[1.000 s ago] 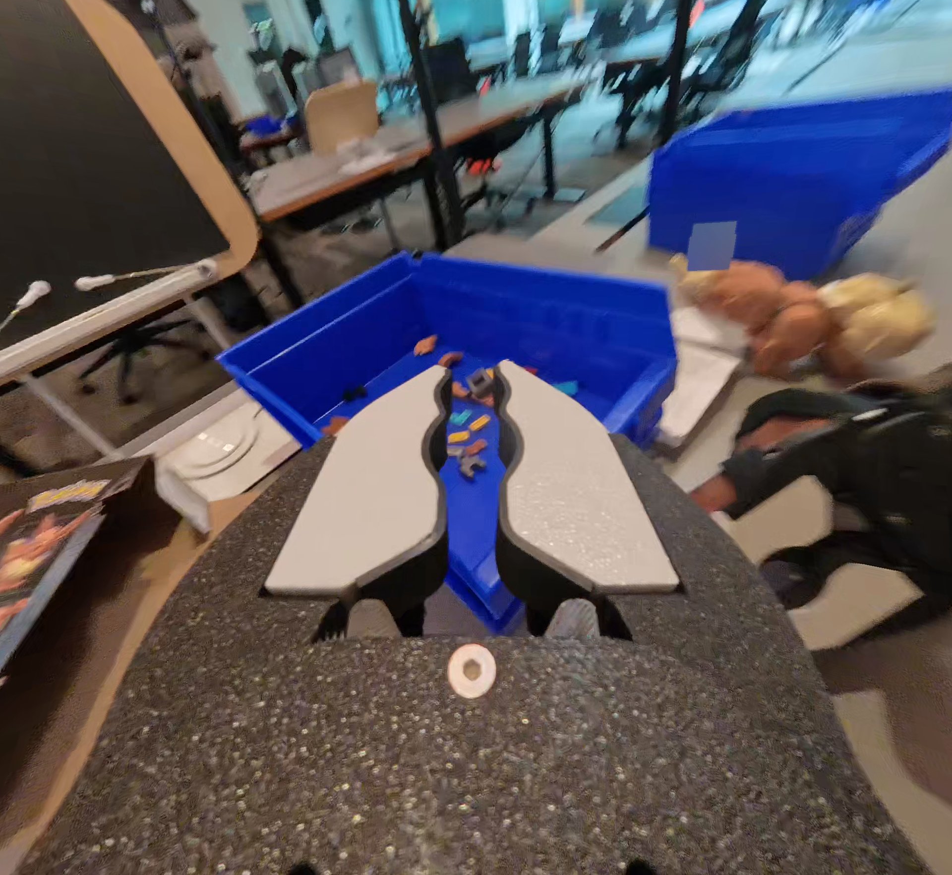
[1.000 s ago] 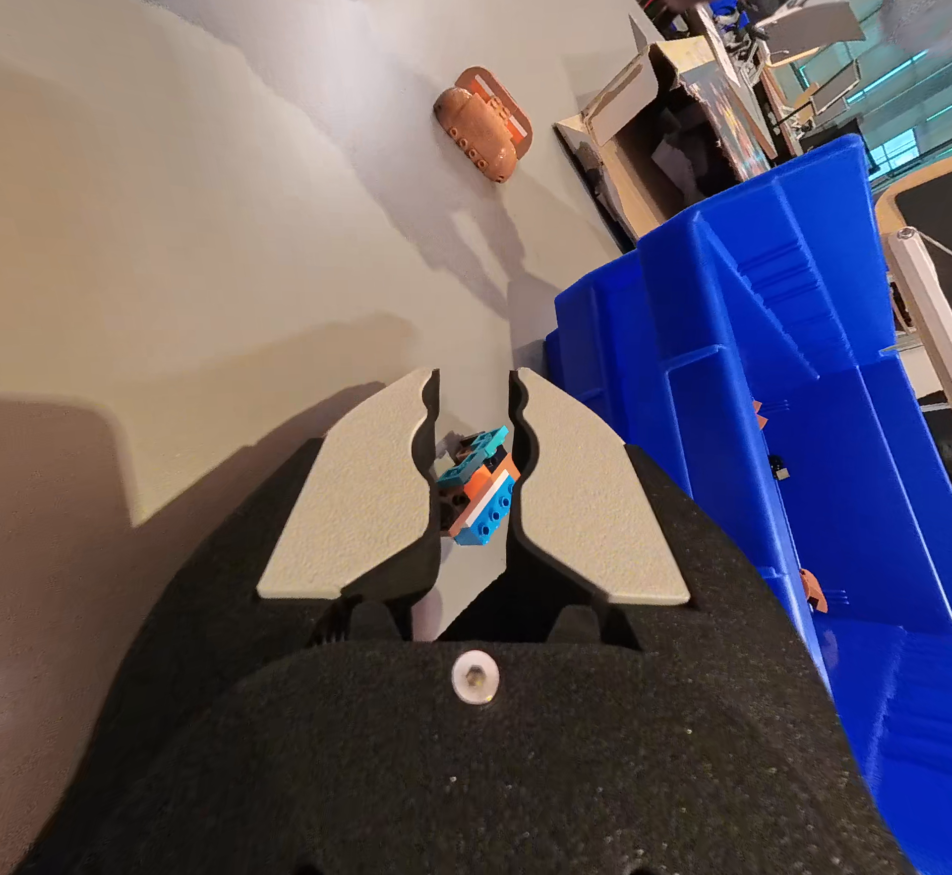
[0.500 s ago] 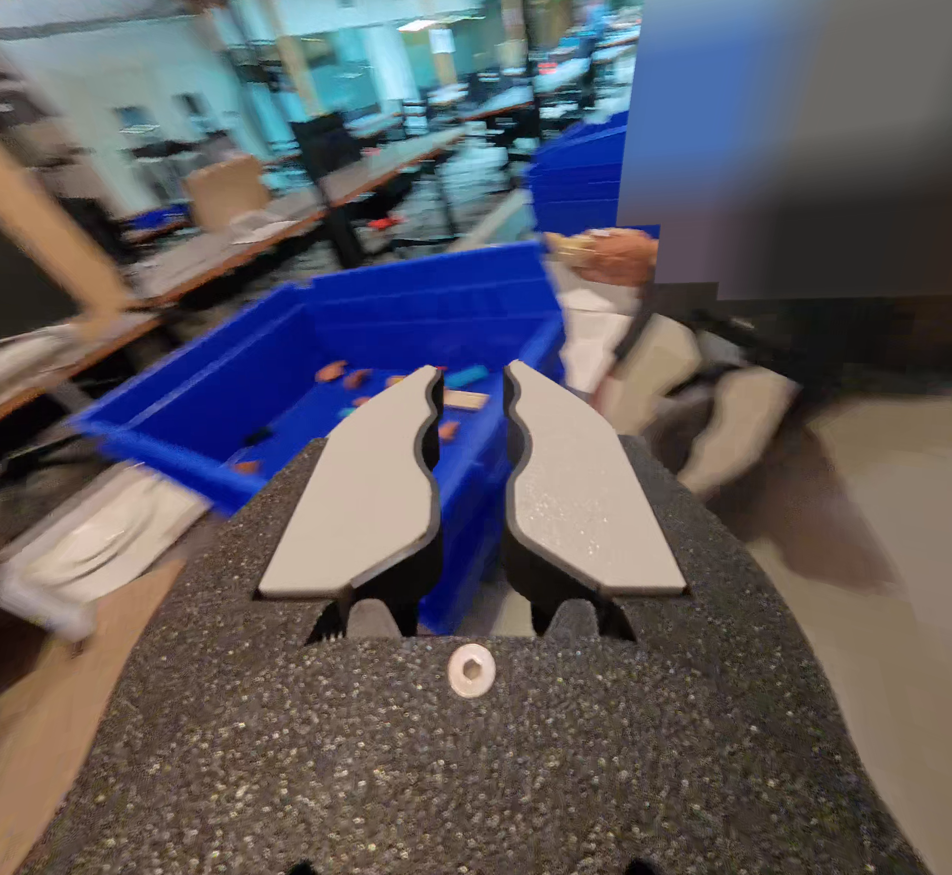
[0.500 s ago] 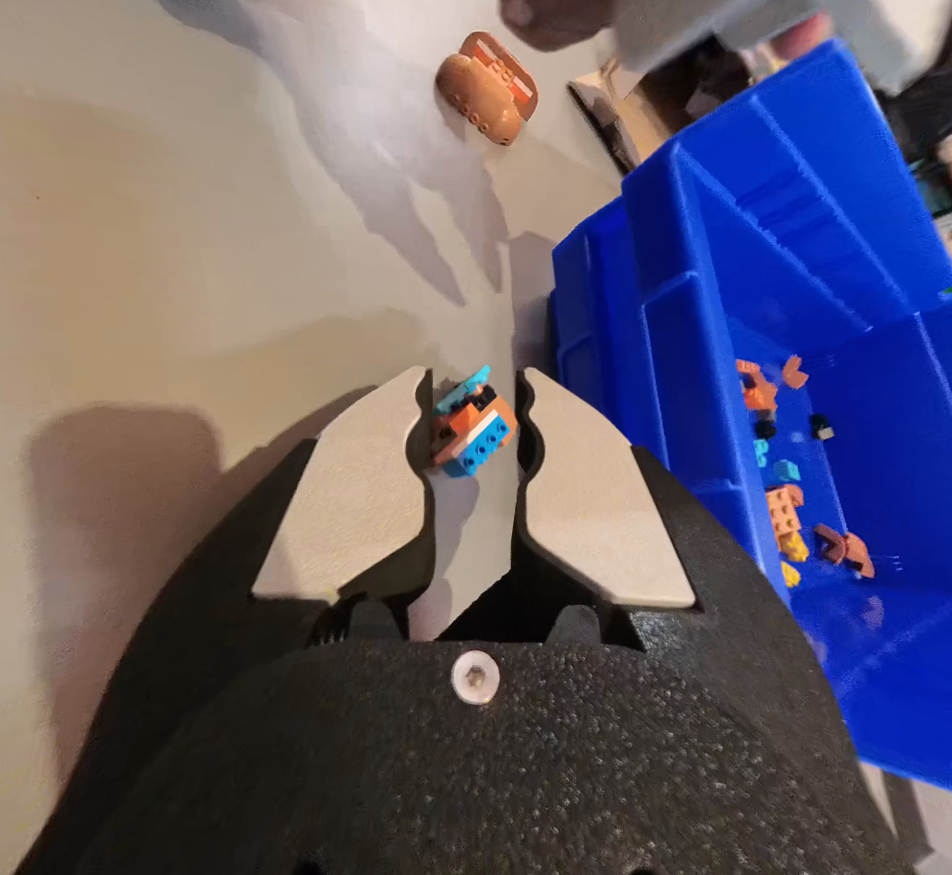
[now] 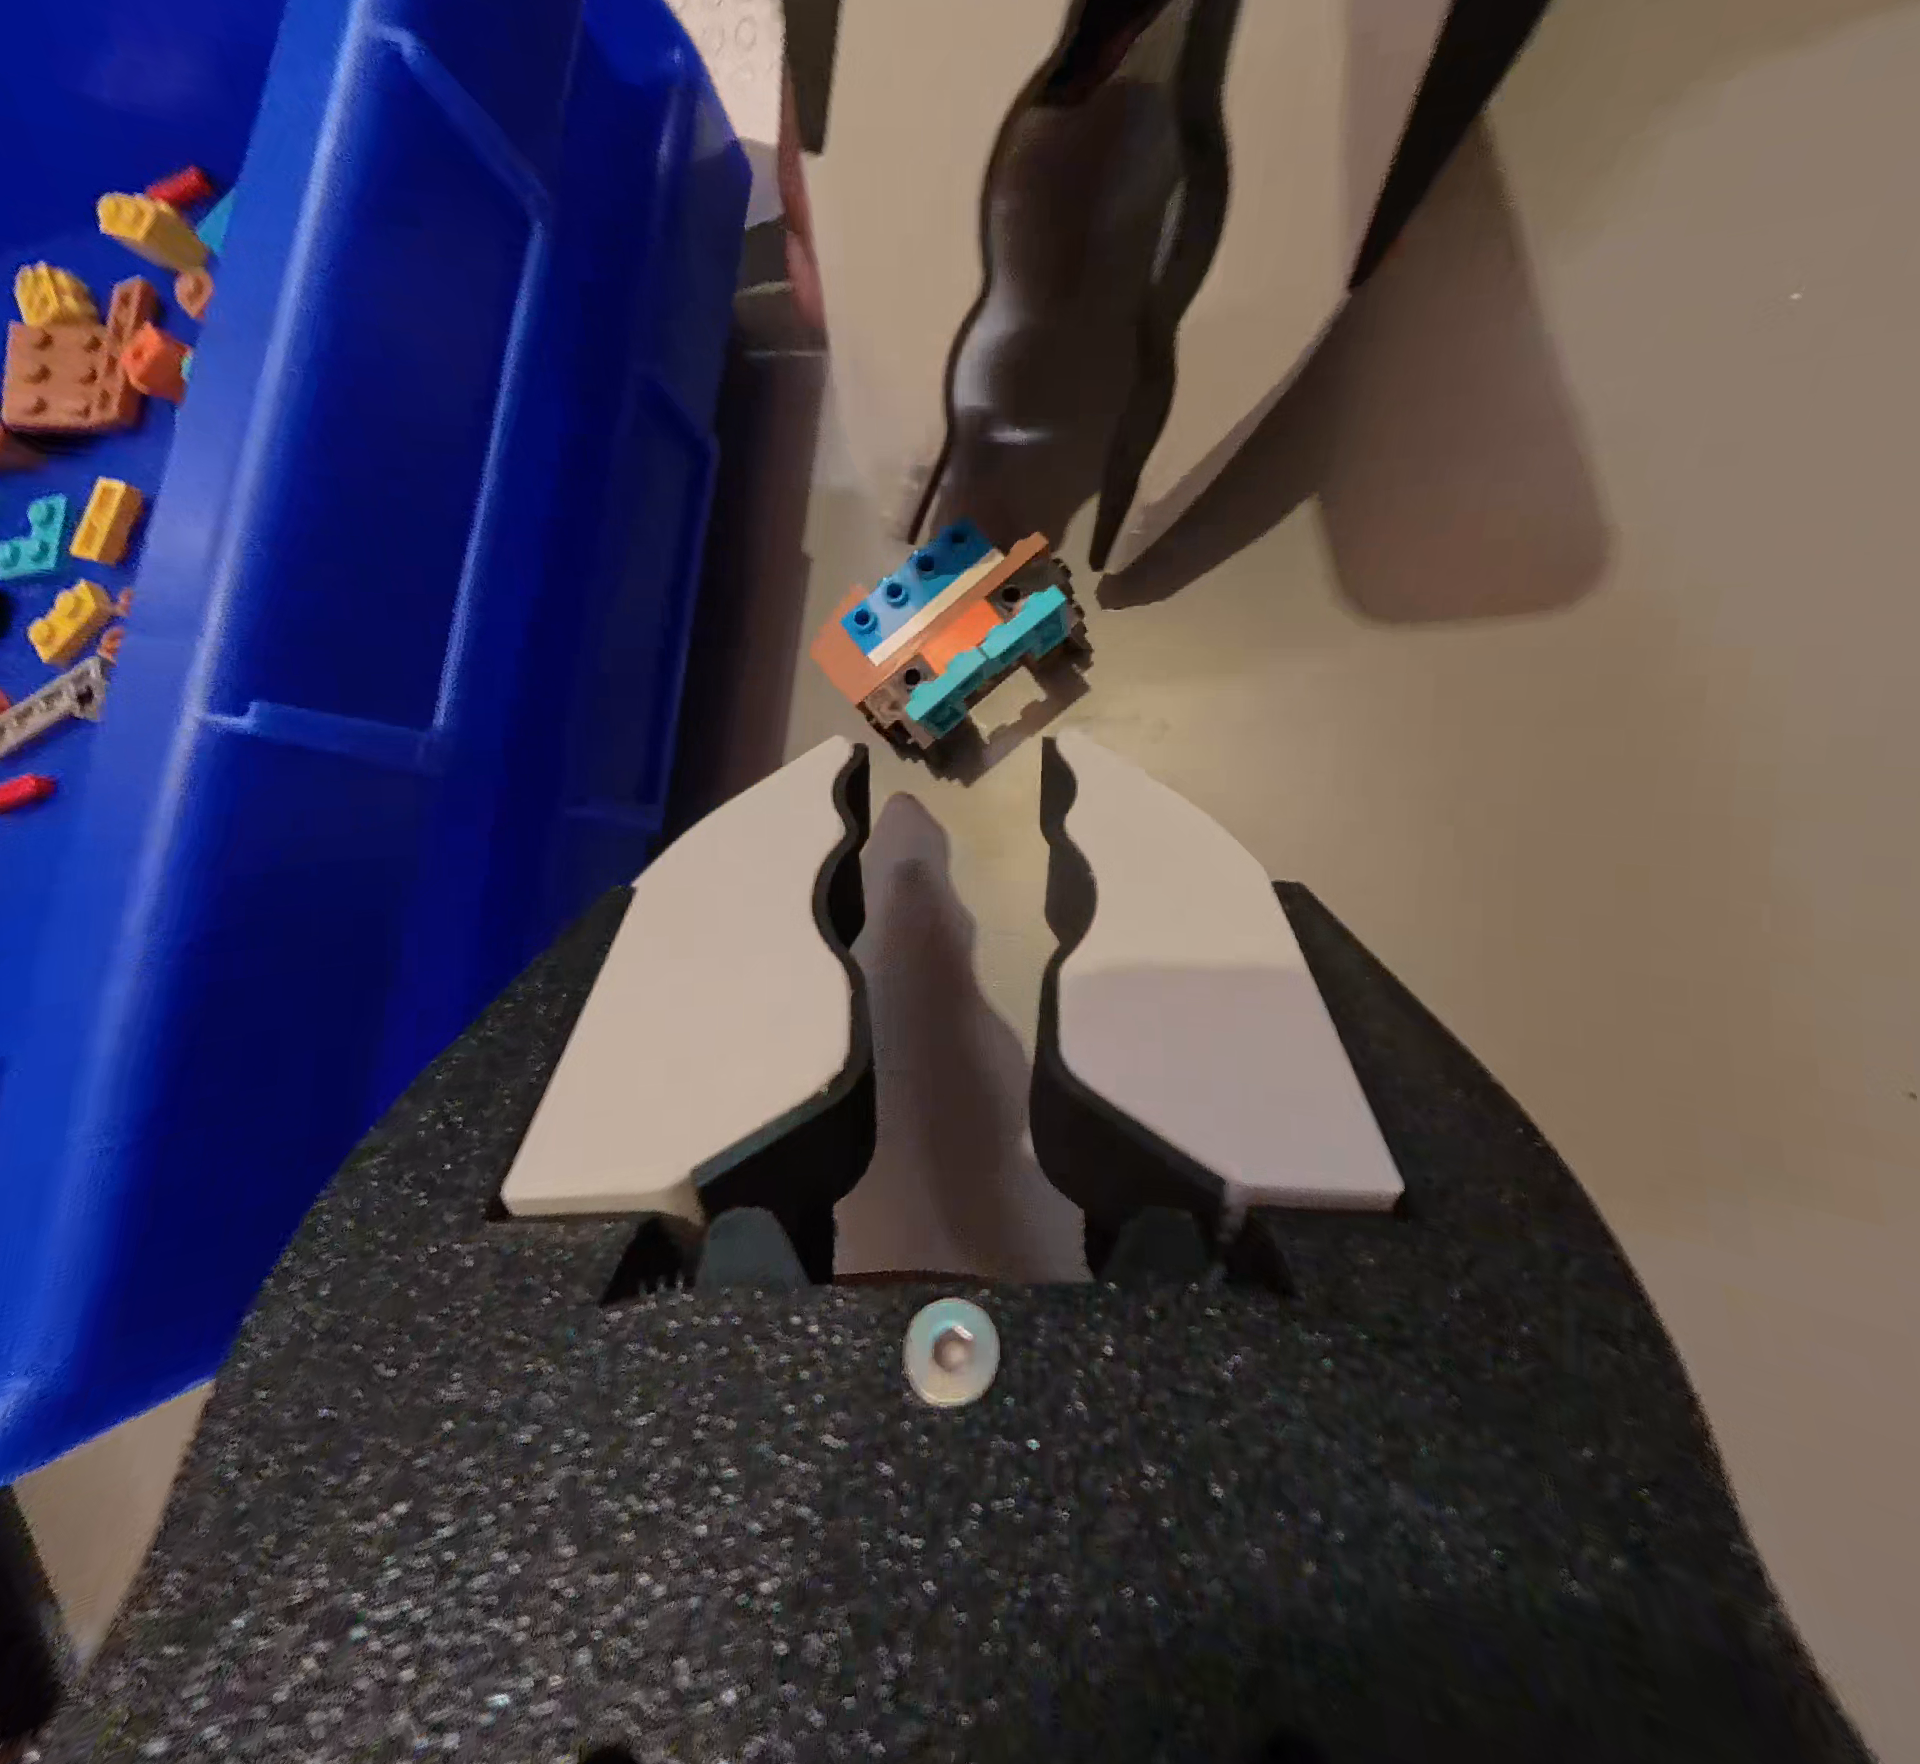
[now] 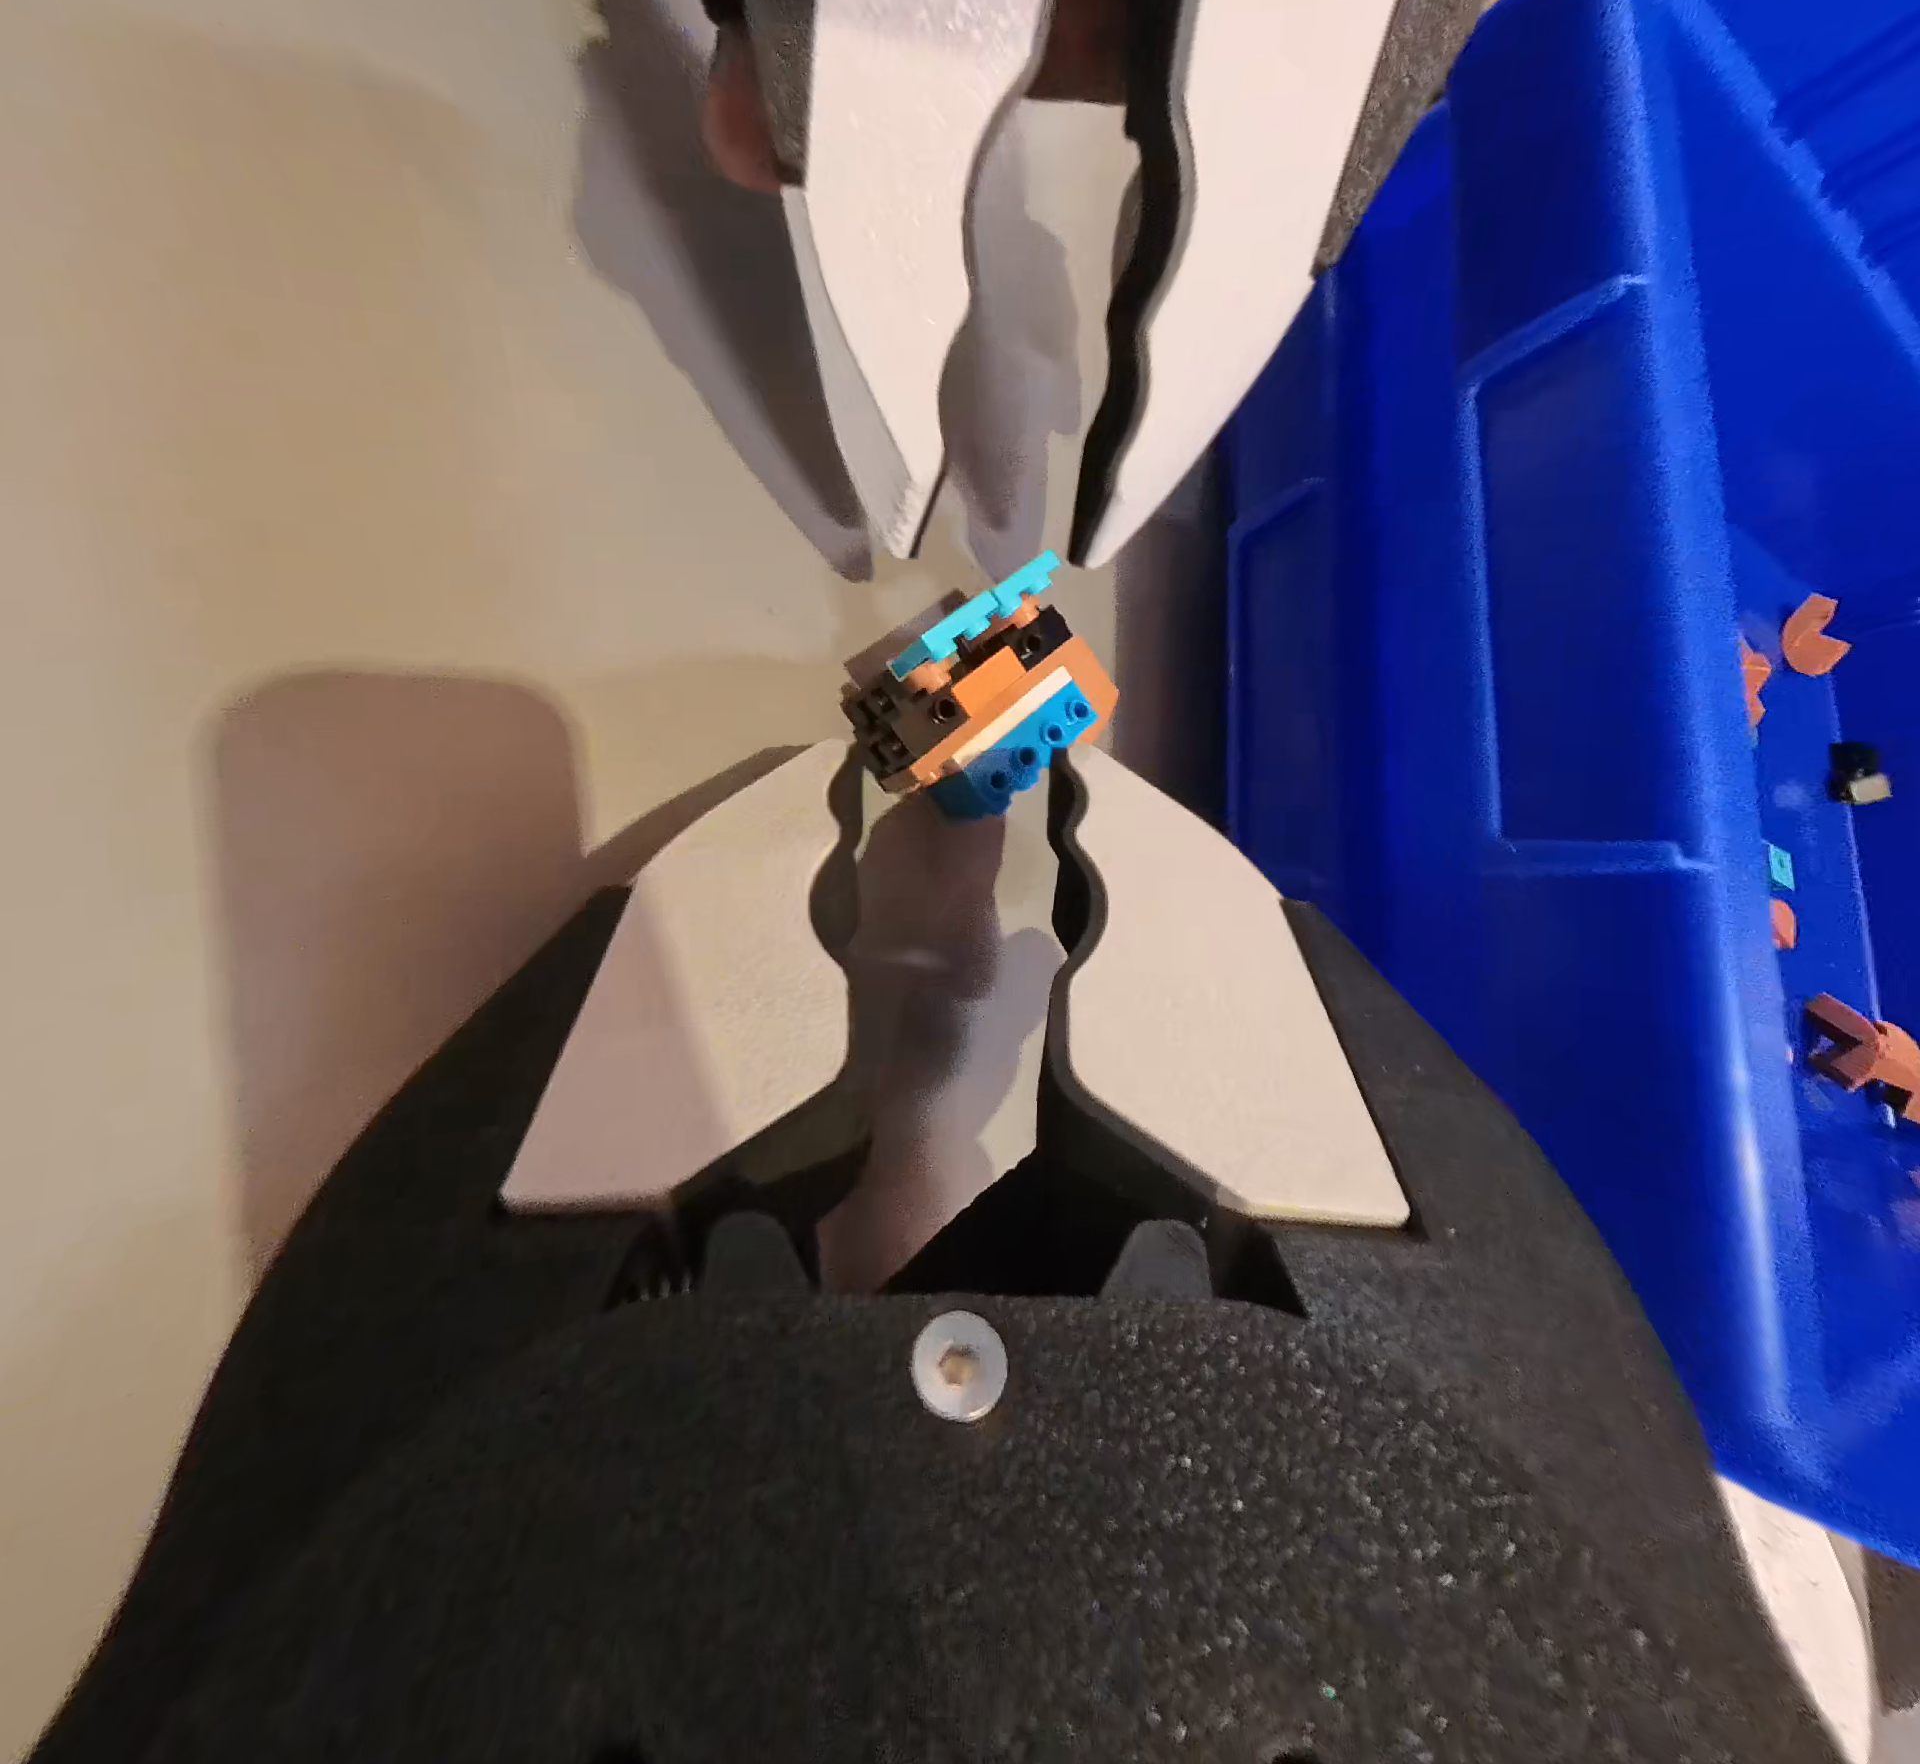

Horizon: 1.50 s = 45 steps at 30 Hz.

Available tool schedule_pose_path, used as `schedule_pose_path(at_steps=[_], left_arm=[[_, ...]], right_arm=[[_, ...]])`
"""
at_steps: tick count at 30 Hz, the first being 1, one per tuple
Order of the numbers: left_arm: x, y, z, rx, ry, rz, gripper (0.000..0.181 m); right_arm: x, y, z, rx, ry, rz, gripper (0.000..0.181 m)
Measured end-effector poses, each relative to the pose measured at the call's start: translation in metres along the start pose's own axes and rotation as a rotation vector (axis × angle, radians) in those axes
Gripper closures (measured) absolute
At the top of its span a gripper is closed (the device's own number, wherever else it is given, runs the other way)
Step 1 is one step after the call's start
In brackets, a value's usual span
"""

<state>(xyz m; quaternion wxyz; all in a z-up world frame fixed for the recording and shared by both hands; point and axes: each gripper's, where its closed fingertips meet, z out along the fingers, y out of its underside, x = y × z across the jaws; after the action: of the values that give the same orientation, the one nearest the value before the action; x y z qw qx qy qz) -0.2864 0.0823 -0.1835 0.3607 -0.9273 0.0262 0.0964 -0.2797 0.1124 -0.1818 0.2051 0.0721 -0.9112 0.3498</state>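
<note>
Small multicoloured plastic brick assembly (image 6: 977,706) sits pinched between the right tongs (image 6: 951,764) tips, above the beige bench (image 6: 312,364), beside the blue plastic bin (image 6: 1610,675). Left tongs (image 5: 951,758) part-open, empty, tips just short of it. Judged light, rigid, prone to splitting at joints; grip flat brick sides.

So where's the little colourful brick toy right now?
The small blue, orange and teal brick model sits between the right gripper's fingers, just left of the big blue plastic bin, with the left gripper pointing at it from the opposite side.
</note>
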Motion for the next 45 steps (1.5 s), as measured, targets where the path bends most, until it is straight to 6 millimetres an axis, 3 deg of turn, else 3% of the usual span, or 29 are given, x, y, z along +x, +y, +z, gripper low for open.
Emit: schedule_pose_path(at_steps=[5, 15, 21, 27, 36, 41, 45], left_arm=[[-0.004, 0.003, 0.001, 0.010, 0.004, -0.049, 0.147], [0.019, 0.013, 0.005, -0.080, 0.163, -0.177, 0.155], [0.030, 0.021, -0.003, -0.121, 0.230, -0.153, 0.153], [0.050, 0.016, -0.006, -0.127, 0.312, -0.107, 0.154], [0.031, 0.018, -0.010, -0.116, 0.220, -0.139, 0.145], [0.033, 0.012, -0.025, -0.084, 0.240, -0.151, 0.146], [0.053, 0.014, -0.024, -0.120, 0.319, -0.119, 0.155]], right_arm=[[-0.002, -0.003, 0.004, 0.008, -0.005, 0.017, 0.147], [-0.027, -0.020, 0.009, 0.058, -0.096, -0.018, 0.153], [-0.007, -0.006, 0.008, 0.042, -0.057, 0.086, 0.140], [-0.013, -0.004, 0.013, 0.016, -0.090, 0.112, 0.138], [-0.041, -0.012, -0.001, 0.046, -0.256, 0.056, 0.142], [-0.014, -0.012, 0.000, 0.058, -0.133, 0.137, 0.139], [-0.023, -0.009, 0.012, 0.021, -0.145, 0.130, 0.137]])
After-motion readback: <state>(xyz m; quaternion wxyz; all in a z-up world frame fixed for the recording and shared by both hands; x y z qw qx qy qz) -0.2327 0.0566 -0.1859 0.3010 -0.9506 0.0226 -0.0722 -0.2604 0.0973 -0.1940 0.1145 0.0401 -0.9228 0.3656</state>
